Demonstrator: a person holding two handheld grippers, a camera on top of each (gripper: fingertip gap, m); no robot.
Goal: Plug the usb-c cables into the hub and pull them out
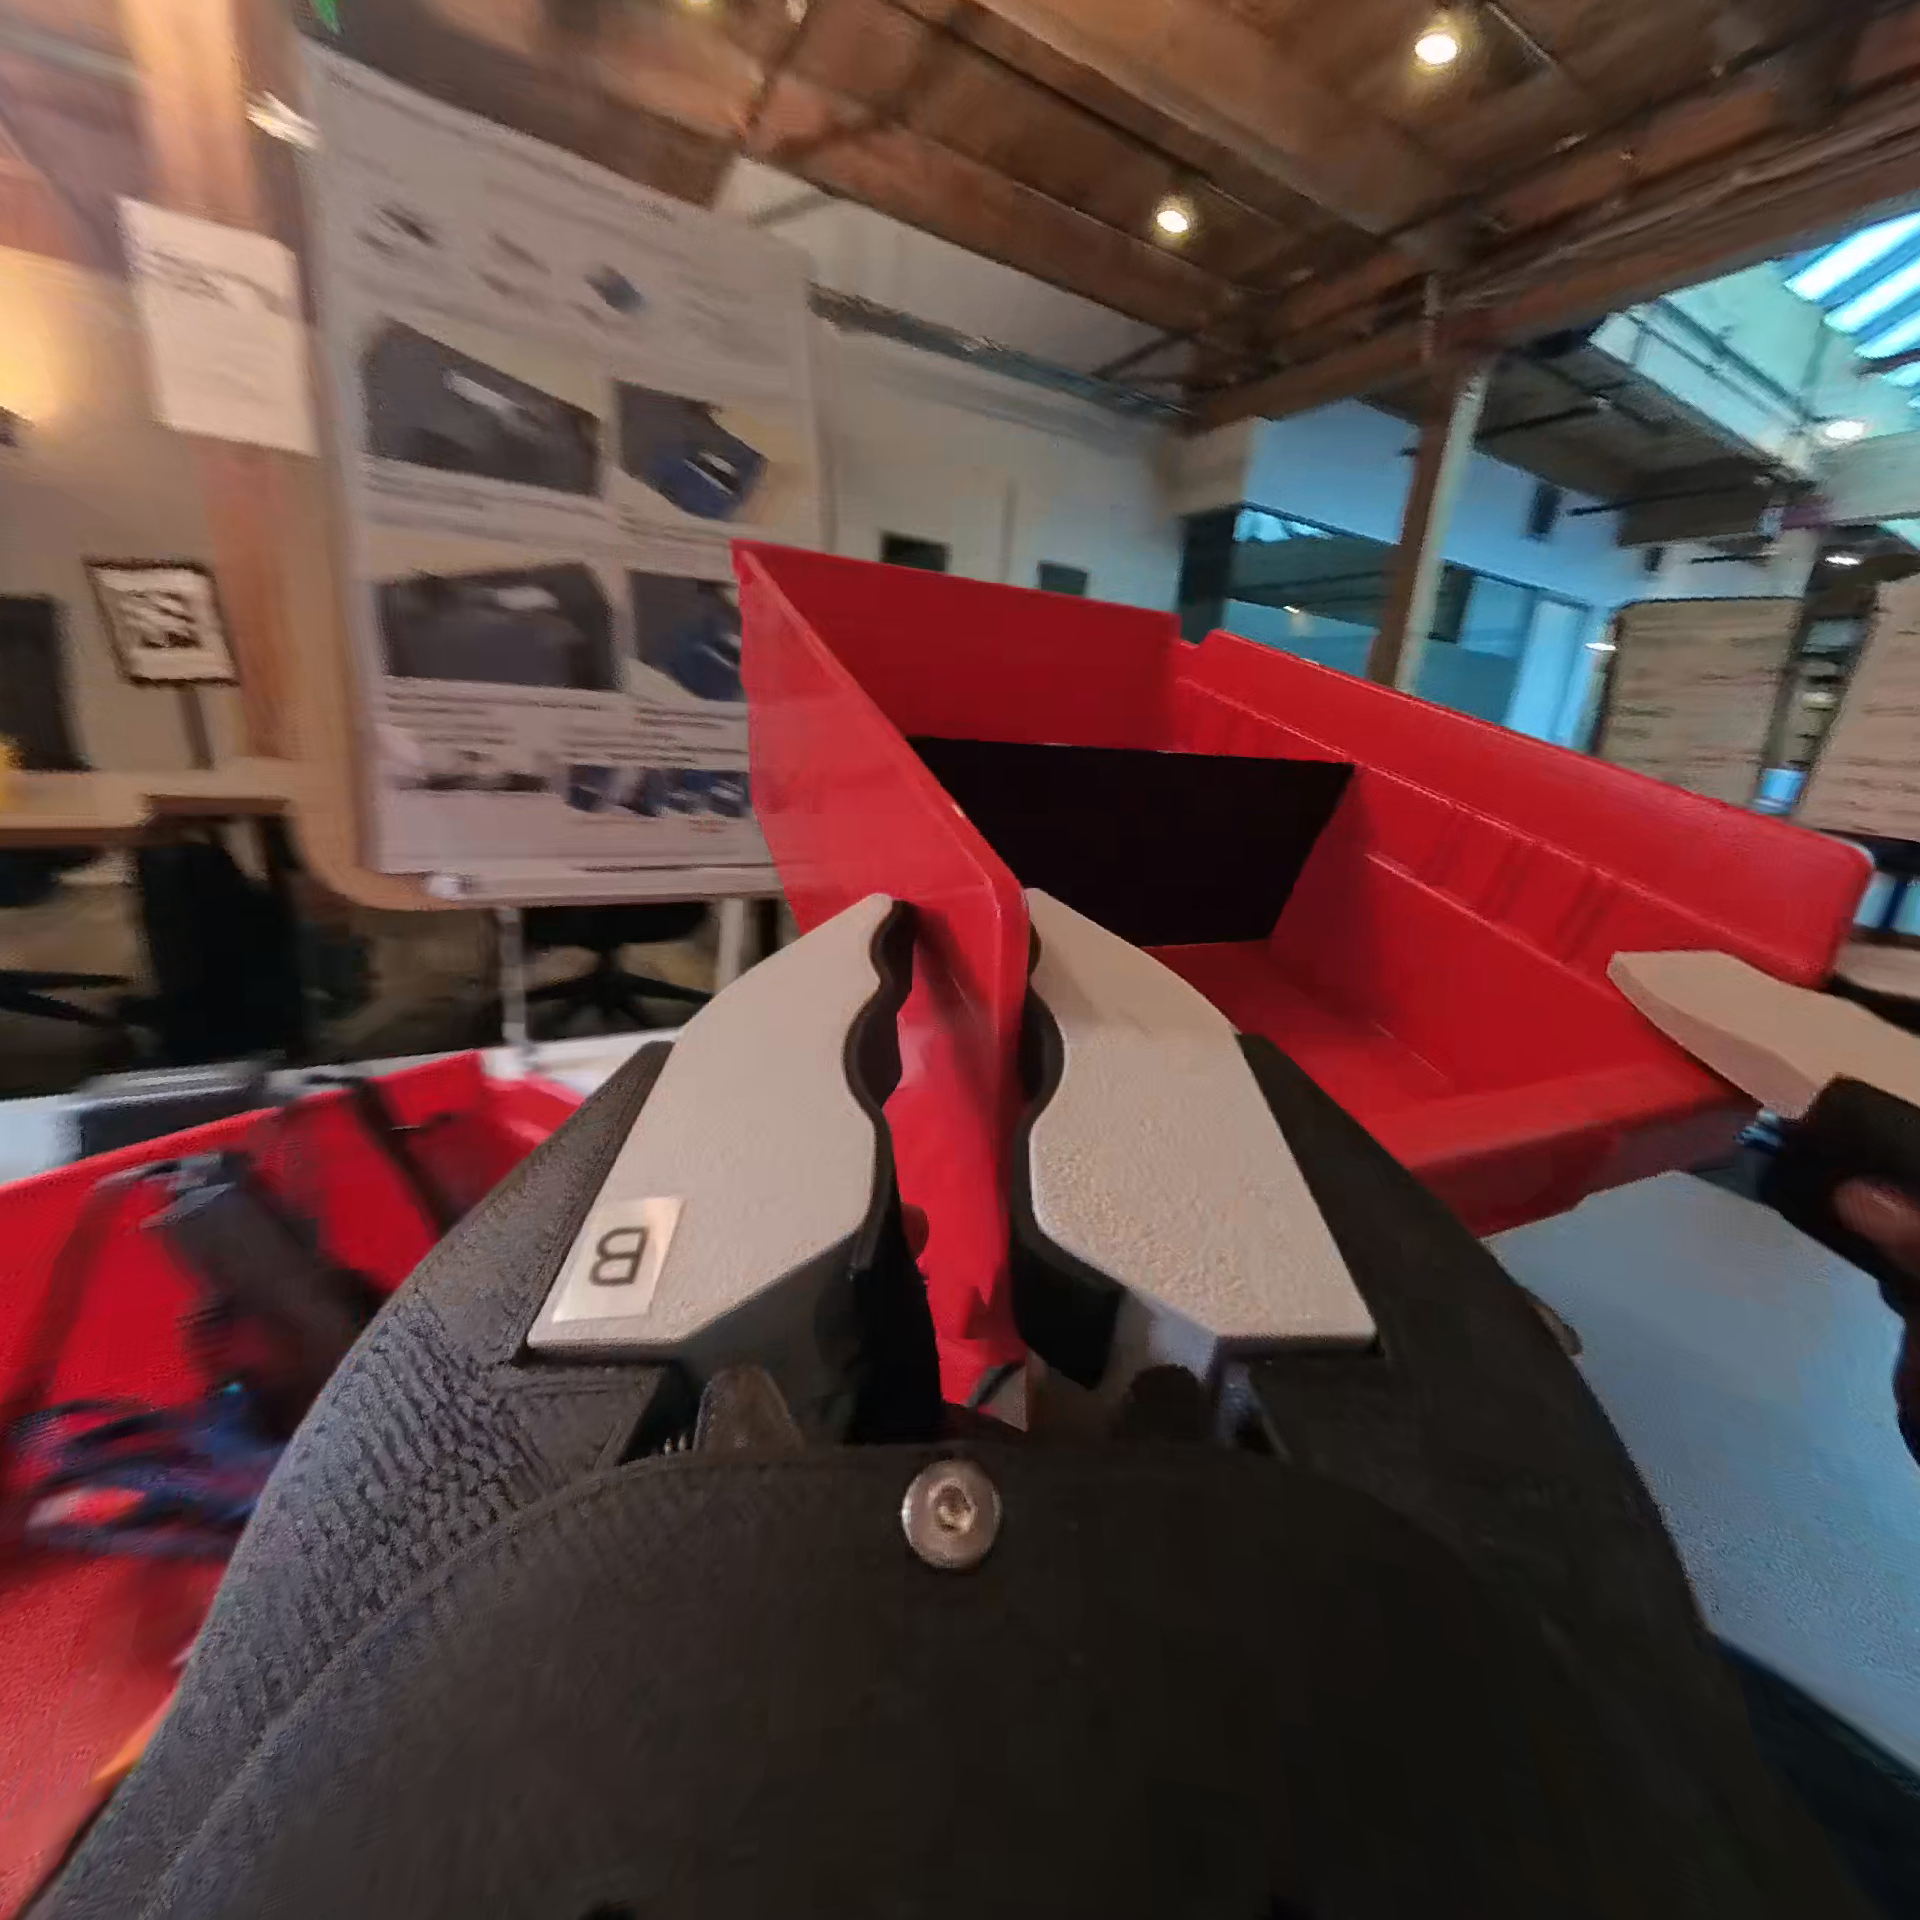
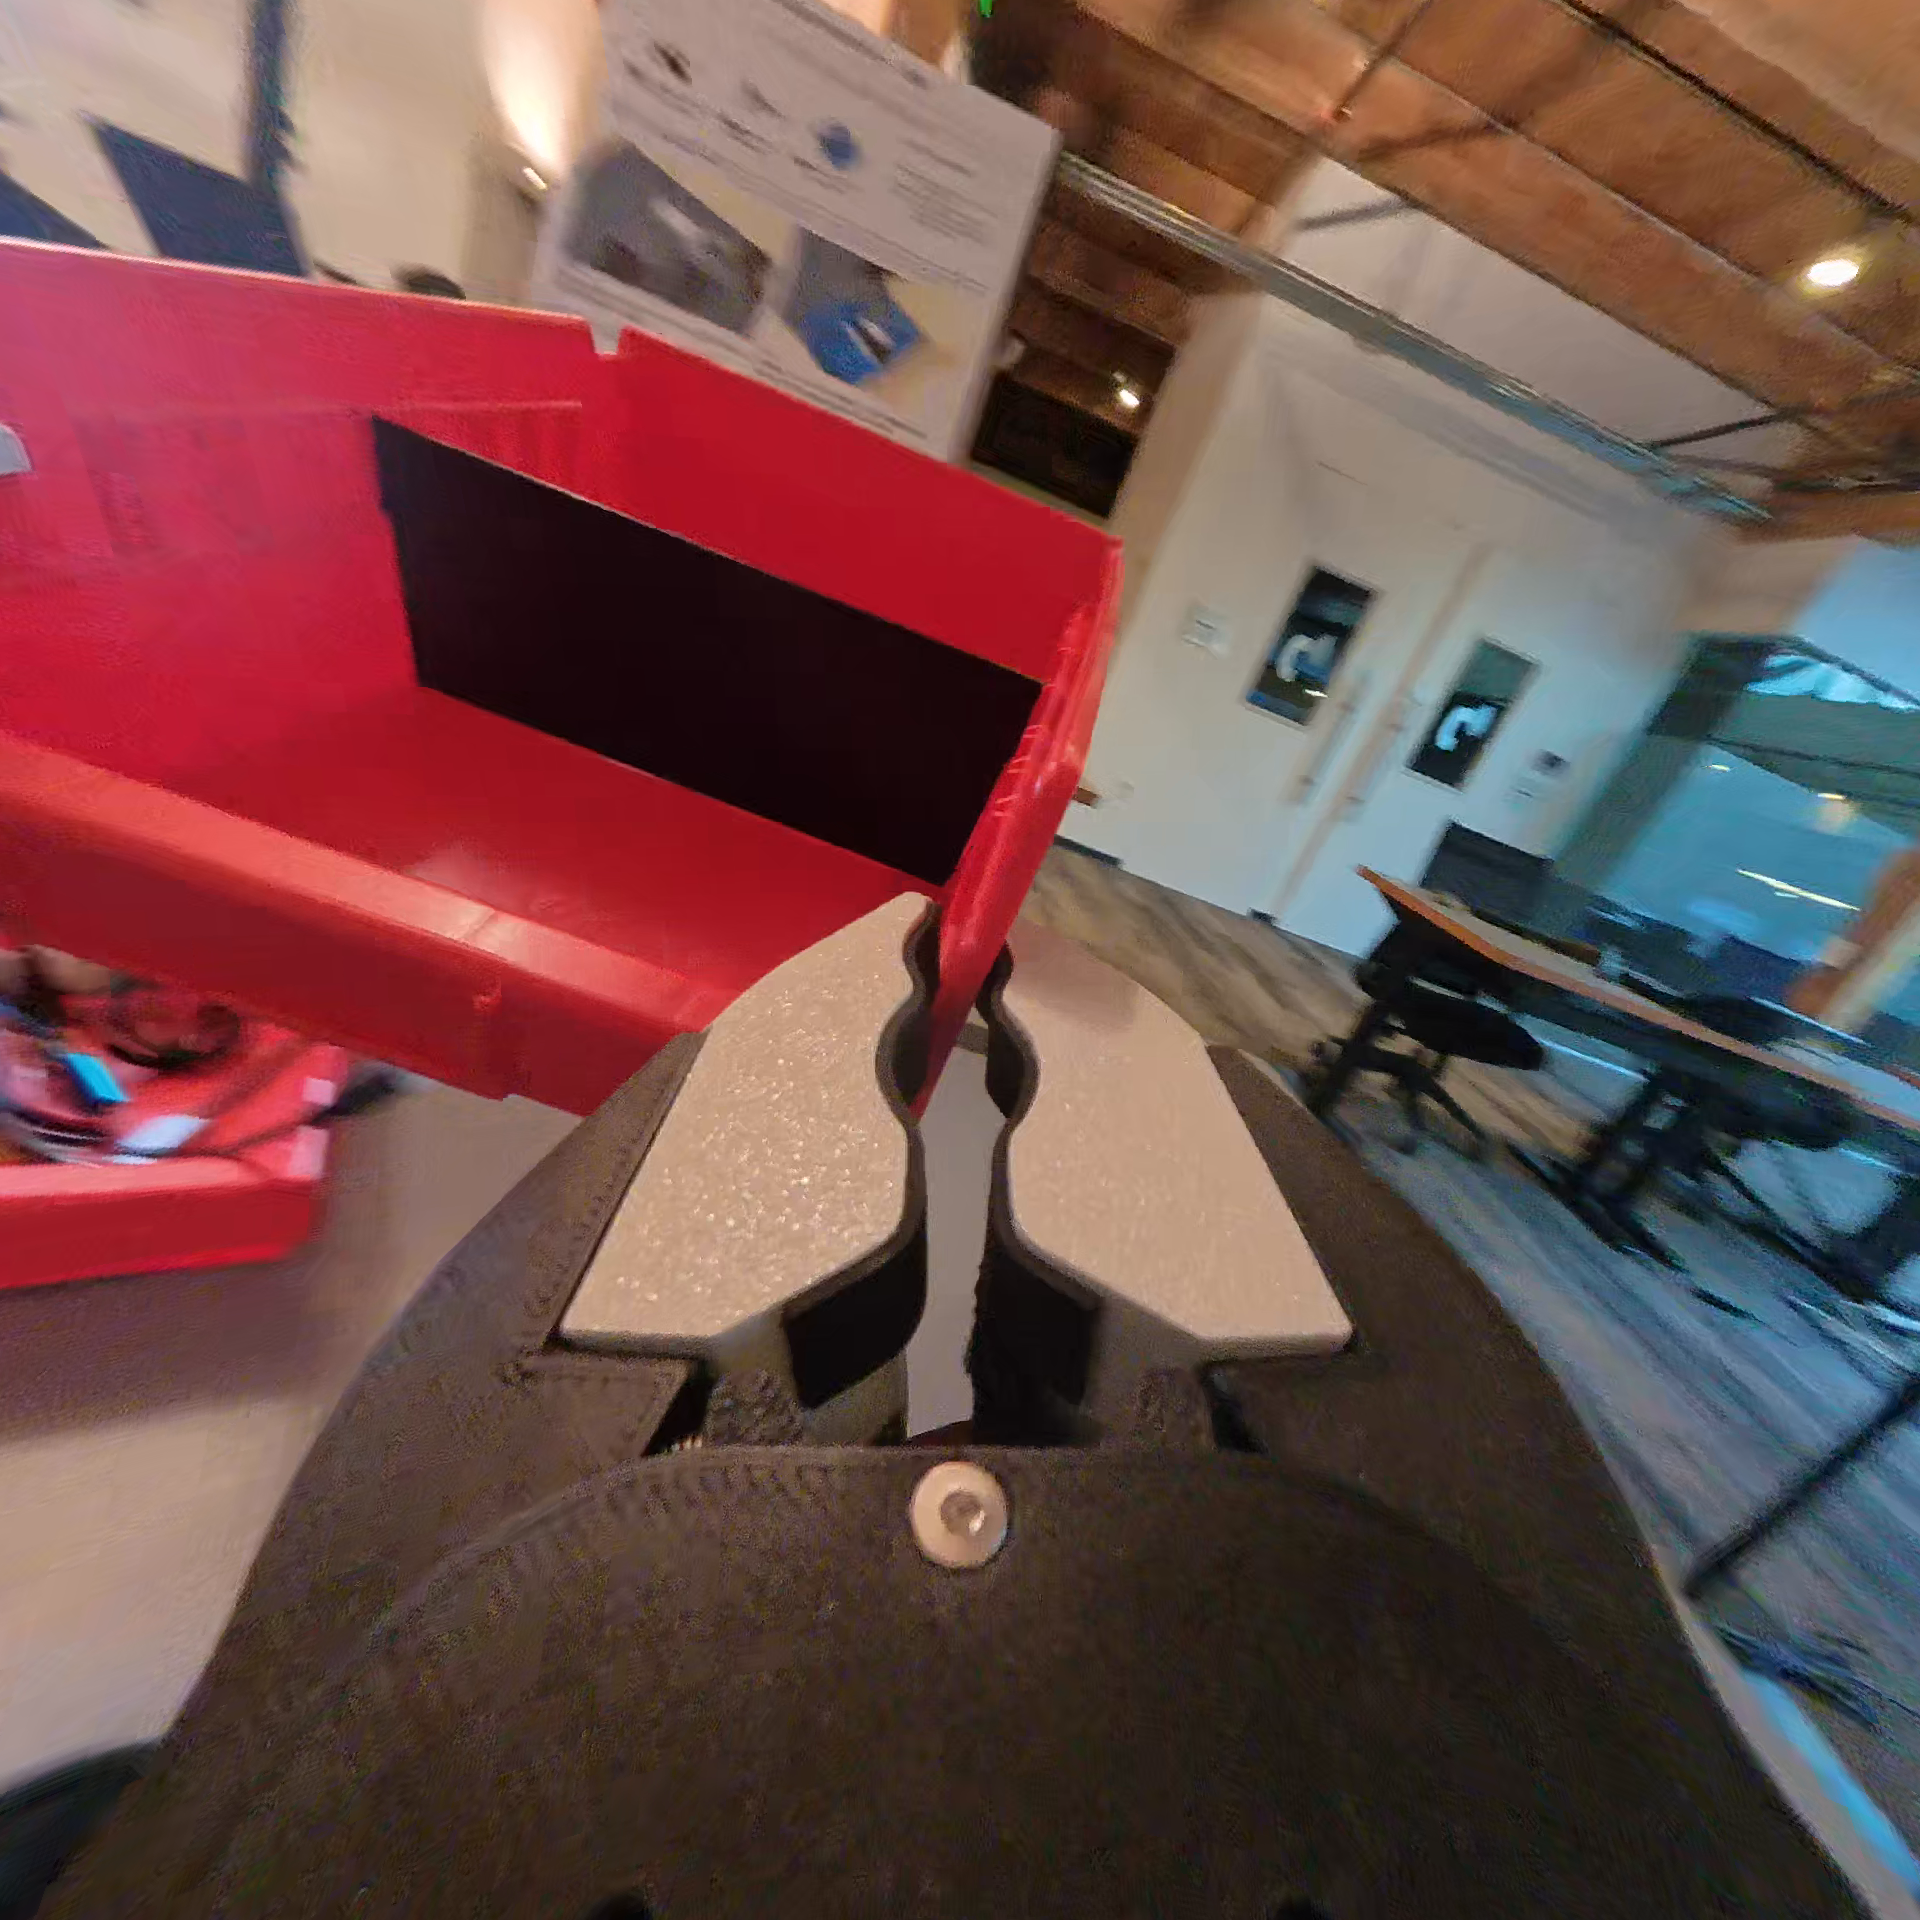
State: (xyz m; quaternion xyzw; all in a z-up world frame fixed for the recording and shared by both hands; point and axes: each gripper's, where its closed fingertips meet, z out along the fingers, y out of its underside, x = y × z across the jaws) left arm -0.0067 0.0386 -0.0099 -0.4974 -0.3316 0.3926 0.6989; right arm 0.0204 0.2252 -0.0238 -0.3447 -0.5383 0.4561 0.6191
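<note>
Both grippers hold one empty red plastic bin (image 1: 1455, 935) lifted off the table and tilted. My left gripper (image 1: 961, 914) is shut on the bin's left end wall. My right gripper (image 2: 961, 935) is shut on the right end wall of the bin (image 2: 416, 831); one of its fingers (image 1: 1714, 1013) shows at the right of the left wrist view. A black panel (image 2: 707, 665) lines the bin's inside. A second red bin (image 1: 260, 1195) lies lower left with blurred cables (image 2: 104, 1081) in it. No hub can be made out.
A pale table top (image 1: 1714, 1455) lies under the bins. A poster board (image 1: 561, 468) stands behind the table on the left. A desk with office chairs (image 2: 1662, 1039) stands on the floor to the right. Wooden ceiling beams are overhead. Some 20 centimeters of space lies between my two pairs of fingers.
</note>
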